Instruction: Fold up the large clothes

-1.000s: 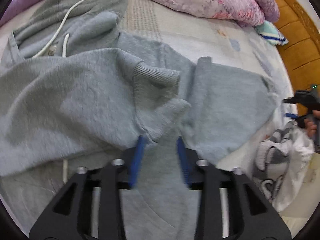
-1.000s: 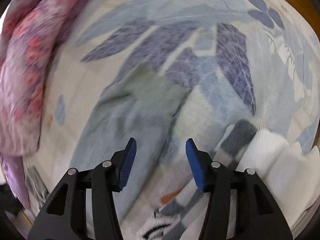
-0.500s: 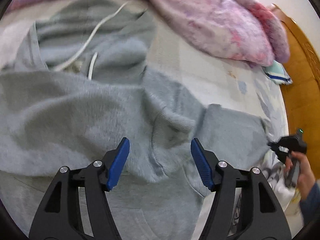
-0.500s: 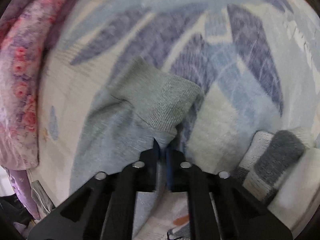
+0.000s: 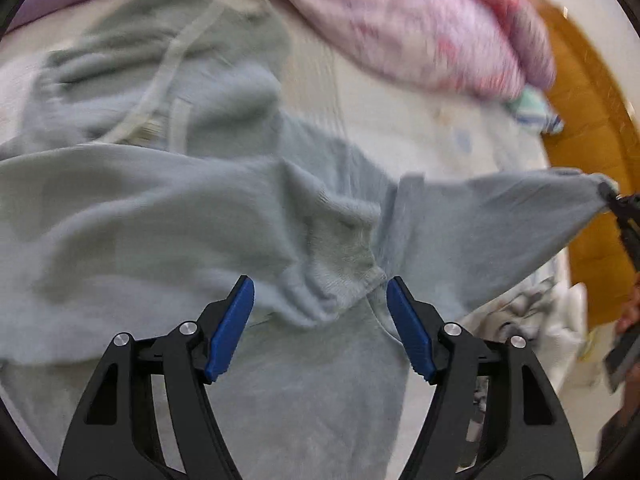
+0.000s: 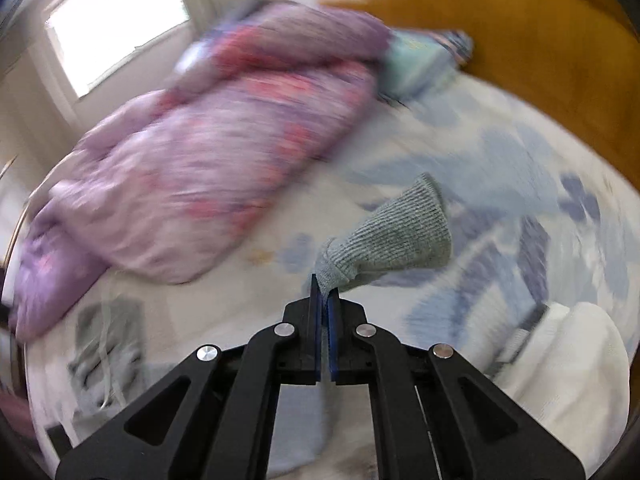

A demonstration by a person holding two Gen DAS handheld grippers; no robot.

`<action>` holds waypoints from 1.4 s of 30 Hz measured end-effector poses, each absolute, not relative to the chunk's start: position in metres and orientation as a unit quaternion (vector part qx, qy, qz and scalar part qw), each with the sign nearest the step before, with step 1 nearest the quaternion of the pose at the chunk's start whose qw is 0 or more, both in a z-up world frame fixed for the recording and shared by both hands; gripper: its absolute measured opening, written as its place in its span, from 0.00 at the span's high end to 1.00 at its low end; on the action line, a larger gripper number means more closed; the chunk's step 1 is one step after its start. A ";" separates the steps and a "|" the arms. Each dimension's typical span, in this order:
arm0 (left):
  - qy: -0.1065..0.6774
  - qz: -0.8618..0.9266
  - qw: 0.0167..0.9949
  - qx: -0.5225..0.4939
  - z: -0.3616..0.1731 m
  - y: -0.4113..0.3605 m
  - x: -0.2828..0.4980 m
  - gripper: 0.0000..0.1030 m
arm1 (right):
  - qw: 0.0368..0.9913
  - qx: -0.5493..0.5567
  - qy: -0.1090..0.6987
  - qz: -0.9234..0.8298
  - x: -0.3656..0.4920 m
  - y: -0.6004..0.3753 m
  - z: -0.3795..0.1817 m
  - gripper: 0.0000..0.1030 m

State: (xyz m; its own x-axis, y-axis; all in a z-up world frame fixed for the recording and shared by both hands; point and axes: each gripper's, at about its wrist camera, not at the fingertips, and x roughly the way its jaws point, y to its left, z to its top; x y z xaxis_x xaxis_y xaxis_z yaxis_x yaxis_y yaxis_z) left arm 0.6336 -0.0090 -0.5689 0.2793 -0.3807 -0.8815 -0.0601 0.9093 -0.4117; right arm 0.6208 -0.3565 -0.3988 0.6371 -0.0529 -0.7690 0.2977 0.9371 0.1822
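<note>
A large grey hoodie [image 5: 168, 216] with a white drawstring [image 5: 160, 88] lies spread on the bed. One sleeve is folded across its body, its ribbed cuff [image 5: 340, 264] lying just beyond my left gripper [image 5: 320, 328]. The left jaws are opening, blue pads wide apart and pressing on nothing. My right gripper [image 6: 324, 292] is shut on the other sleeve at its ribbed cuff [image 6: 400, 236], which sticks out past the fingertips. In the left wrist view that sleeve [image 5: 500, 216] is stretched out and lifted to the right, where the right gripper [image 5: 618, 204] pinches its end.
A pink-purple floral duvet [image 6: 208, 160] is bunched along the far side of the bed. A wooden headboard [image 5: 592, 128] rises at the right. A grey-and-white garment [image 5: 528, 320] and a white one [image 6: 568, 360] lie near the bed's right edge. The leaf-printed sheet [image 6: 520, 184] shows beyond the cuff.
My right gripper shut on the sleeve cuff and lifted it off the bed, pulling the sleeve taut. My left gripper let go of the folded sleeve, opened wider and drew back upward.
</note>
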 end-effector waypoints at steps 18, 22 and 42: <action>0.549 0.151 0.791 -0.222 -0.531 0.323 0.519 0.28 | 0.806 -0.091 0.538 0.230 0.536 0.143 -0.520 0.93; 0.549 0.152 0.784 -0.245 -0.538 0.340 0.506 0.28 | 0.766 -0.067 0.593 0.238 0.523 0.129 -0.546 0.85; 0.632 0.029 0.743 -0.219 -0.627 0.206 0.591 0.28 | 0.745 0.048 0.664 0.024 0.601 -0.129 -0.587 0.87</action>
